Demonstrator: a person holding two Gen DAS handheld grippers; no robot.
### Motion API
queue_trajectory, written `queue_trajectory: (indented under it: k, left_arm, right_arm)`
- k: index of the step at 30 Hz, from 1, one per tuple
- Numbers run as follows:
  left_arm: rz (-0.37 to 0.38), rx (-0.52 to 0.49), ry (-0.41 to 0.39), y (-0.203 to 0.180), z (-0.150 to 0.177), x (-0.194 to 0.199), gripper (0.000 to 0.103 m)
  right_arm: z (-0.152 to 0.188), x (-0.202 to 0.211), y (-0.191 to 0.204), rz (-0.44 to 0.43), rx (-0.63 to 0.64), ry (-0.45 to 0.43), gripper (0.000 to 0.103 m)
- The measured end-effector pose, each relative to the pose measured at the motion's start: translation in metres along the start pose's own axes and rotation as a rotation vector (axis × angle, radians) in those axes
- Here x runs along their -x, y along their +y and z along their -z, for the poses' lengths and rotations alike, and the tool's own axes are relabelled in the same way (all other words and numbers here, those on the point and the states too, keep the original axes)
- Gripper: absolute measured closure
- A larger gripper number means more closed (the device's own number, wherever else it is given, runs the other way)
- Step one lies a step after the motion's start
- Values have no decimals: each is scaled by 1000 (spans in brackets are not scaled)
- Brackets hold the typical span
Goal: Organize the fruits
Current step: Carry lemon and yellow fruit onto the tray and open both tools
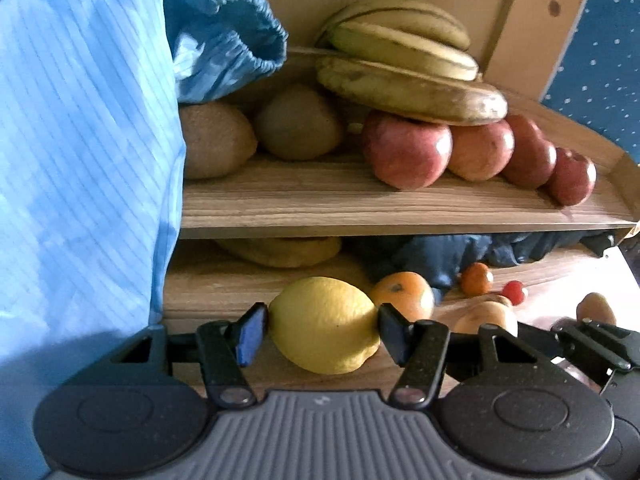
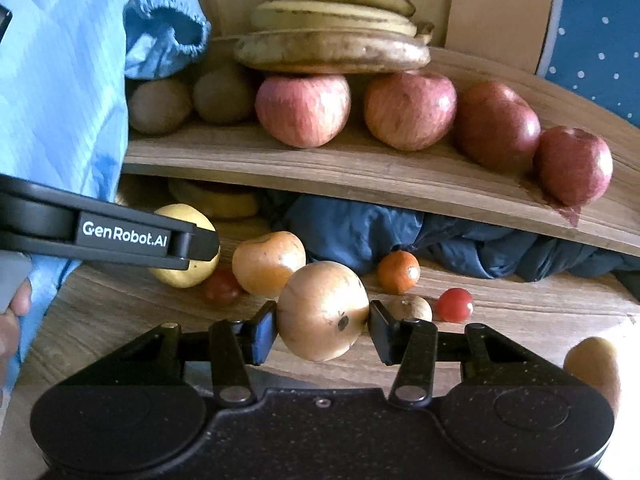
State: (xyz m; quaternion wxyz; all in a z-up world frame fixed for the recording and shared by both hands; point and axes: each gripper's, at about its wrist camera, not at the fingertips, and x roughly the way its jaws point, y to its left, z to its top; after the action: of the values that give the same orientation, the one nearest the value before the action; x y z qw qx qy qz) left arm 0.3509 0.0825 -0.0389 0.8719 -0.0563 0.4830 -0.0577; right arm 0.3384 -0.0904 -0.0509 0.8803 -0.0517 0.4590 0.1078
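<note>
Under the upper shelf [image 1: 360, 204], on the wooden bench [image 2: 520, 320], we have both claws closed about halfway, each on a fruit. Our left claw [image 1: 322, 330] grips the lemon [image 1: 324, 324] by its two ends, so its long axis runs nine to three o'clock between the pads. Our right claw [image 2: 322, 328] pinches a pale round fruit [image 2: 322, 310], perhaps a tan apple or pear; we cannot say which. Both fruits lie dead centre in their claws, at twelve o'clock from each camera, and whether they are lifted off the wood is hard to tell. The upper shelf stands at twelve o'clock and higher, carrying kiwis [image 1: 216, 140], red apples [image 2: 304, 110] and bananas [image 2: 332, 50] resting on them, so any placement there needs a climb over its front edge. Loose oranges [image 2: 268, 262] and small tomatoes [image 2: 454, 304] remain beyond. A blue sleeve [image 1: 80, 140] hides everything from nine to eleven o'clock, and dark cloth [image 2: 400, 232] masks the back beneath the shelf.
</note>
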Motion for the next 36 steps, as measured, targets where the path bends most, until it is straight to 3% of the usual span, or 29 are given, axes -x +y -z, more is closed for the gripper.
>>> queue_trajectory:
  k: [16, 36]
  left_arm:
    - [50, -42, 0, -50, 41, 49, 39]
    - [96, -106, 79, -93, 103, 75, 39]
  right_arm:
    - [38, 67, -8, -24, -15, -36, 53]
    - [113, 121, -23, -55, -39, 45, 53]
